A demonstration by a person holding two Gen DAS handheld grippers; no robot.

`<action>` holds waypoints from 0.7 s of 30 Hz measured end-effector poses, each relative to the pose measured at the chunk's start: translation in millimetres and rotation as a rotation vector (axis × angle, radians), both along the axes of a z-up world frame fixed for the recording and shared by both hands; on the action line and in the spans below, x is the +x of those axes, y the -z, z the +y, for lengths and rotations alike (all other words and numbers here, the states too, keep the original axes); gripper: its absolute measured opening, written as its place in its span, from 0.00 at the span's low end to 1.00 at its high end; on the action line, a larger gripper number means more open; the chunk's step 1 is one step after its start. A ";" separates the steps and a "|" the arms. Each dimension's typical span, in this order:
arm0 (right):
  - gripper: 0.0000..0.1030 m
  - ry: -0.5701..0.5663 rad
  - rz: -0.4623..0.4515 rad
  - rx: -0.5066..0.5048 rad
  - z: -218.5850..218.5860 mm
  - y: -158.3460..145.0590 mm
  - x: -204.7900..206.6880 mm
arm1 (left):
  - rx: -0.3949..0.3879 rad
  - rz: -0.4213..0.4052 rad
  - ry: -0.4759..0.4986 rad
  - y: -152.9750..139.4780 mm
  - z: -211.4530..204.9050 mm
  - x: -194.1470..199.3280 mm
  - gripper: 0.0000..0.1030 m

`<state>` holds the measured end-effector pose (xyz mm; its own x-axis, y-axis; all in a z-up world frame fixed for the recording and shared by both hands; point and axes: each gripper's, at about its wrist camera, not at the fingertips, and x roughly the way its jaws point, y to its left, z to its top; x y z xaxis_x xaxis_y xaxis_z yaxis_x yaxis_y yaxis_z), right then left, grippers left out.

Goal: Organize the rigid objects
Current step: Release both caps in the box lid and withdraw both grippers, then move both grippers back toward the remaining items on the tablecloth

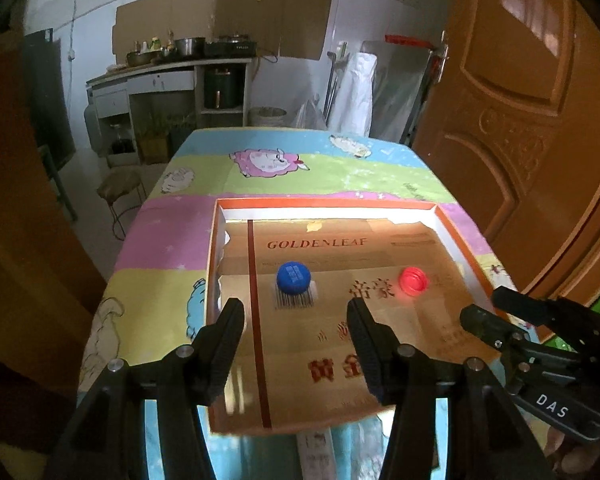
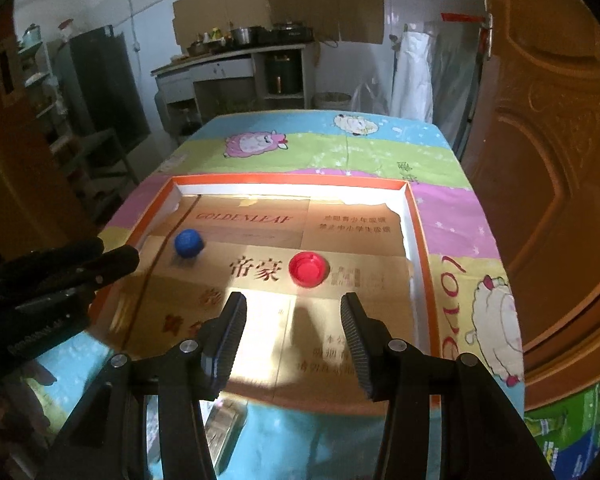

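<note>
Black ribbed fingers of the left gripper (image 1: 296, 312) stand apart, nothing between them; the right gripper (image 2: 292, 308) likewise gapes empty. Just ahead of the left one sits a blue bottle cap (image 1: 293, 277), top up, on a printed barcode; ahead of the right one, a red bottle cap (image 2: 308, 269), hollow side up. Both caps lie well apart inside a shallow orange-rimmed box (image 2: 418, 220) lined with brown printed cardboard (one corner torn). Under the box spreads a cartoon-sheep tablecloth (image 1: 320, 164) in pastel bands. Beyond the table: a kitchen counter (image 1: 172, 68) with pots, white tiled walls, a round stool (image 1: 120, 188), and at the right a carved brown door (image 1: 520, 120).
</note>
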<state>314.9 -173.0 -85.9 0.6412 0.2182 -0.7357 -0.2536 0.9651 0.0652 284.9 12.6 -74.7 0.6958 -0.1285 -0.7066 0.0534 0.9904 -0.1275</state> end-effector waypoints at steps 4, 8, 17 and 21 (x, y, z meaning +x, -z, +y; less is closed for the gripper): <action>0.49 0.004 -0.017 0.002 -0.5 -8.9 -20.9 | 0.006 -0.031 0.002 -12.2 0.8 -22.6 0.52; 0.49 0.009 -0.030 0.007 -2.9 -17.0 -44.0 | 0.002 -0.054 0.010 -20.9 1.0 -42.1 0.52; 0.49 0.012 -0.054 0.010 -1.7 -27.5 -90.1 | 0.003 -0.073 0.019 -30.8 -0.2 -79.3 0.52; 0.49 0.010 -0.060 0.012 -1.8 -29.4 -106.6 | 0.005 -0.077 0.021 -33.3 -0.7 -93.4 0.52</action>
